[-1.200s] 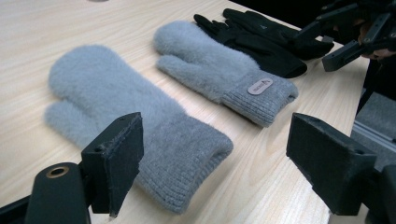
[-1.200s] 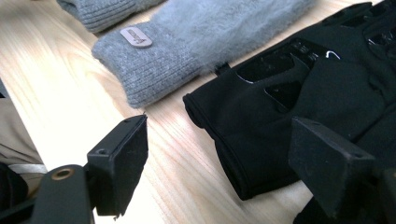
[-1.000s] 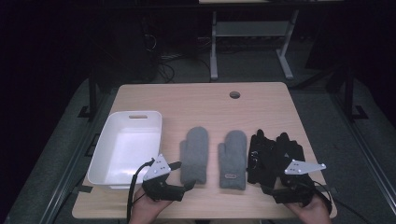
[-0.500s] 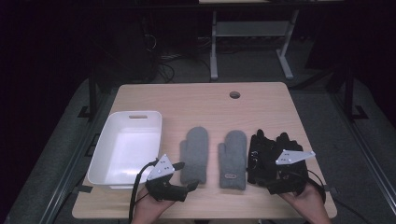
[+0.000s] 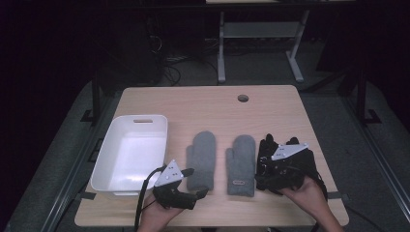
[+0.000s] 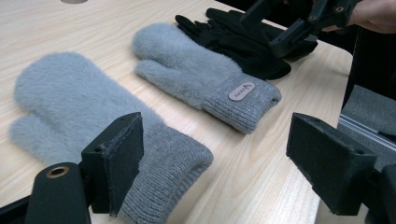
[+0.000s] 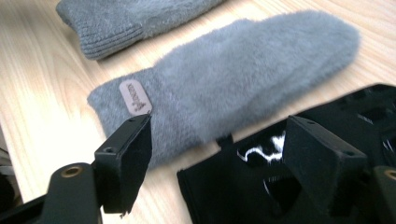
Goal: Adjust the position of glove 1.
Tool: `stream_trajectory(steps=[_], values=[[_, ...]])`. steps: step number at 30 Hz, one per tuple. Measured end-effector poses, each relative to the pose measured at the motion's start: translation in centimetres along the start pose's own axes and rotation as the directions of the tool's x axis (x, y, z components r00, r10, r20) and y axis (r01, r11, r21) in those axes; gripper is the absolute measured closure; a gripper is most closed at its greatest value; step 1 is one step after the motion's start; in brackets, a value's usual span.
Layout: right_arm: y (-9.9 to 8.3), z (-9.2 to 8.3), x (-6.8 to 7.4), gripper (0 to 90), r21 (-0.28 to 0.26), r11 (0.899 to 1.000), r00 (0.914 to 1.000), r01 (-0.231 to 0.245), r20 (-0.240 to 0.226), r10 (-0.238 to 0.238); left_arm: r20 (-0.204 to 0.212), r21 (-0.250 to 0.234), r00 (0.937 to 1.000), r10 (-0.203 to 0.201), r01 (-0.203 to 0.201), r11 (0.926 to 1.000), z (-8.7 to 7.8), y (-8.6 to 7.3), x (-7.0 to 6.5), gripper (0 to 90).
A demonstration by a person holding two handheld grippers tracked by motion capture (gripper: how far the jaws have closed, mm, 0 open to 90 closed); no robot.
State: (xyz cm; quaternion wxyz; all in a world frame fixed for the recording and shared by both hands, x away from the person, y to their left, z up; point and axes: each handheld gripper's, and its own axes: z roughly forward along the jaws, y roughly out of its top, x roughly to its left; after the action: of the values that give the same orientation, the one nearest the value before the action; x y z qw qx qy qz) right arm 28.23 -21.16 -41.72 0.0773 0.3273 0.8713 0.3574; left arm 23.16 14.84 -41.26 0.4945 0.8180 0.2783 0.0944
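Two grey mittens (image 5: 220, 159) lie mid-frame — soft, light, floppy; pinch at the ribbed cuff (image 6: 177, 163). Left gripper (image 6: 219, 154) spread wide; right gripper (image 7: 219, 154) released, probably over black gloves (image 7: 280, 205).

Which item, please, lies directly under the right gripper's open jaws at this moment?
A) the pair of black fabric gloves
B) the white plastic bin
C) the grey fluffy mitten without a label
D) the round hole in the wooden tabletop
A: in the right gripper view, the right gripper hangs with jaws apart over the pair of black fabric gloves, beside the grey fluffy mitten with the label; the high view shows the same gripper over the gloves.
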Motion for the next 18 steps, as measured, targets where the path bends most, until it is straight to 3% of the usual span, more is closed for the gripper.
stream_trajectory(steps=[10,18], values=[[1.6,1.7,-0.2,26.1,0.045,0.999,0.9996,0.024,-0.018,-0.023,-0.006,-0.001,1.0000,0.004,-0.004,1.0000,-0.1,0.0,0.2,18.7],[3.2,3.1,-0.1,28.1,0.086,0.994,0.9973,0.069,-0.031,-0.067,-0.008,-0.005,1.0000,0.002,-0.002,1.0000,-0.2,0.1,0.2,18.7]])
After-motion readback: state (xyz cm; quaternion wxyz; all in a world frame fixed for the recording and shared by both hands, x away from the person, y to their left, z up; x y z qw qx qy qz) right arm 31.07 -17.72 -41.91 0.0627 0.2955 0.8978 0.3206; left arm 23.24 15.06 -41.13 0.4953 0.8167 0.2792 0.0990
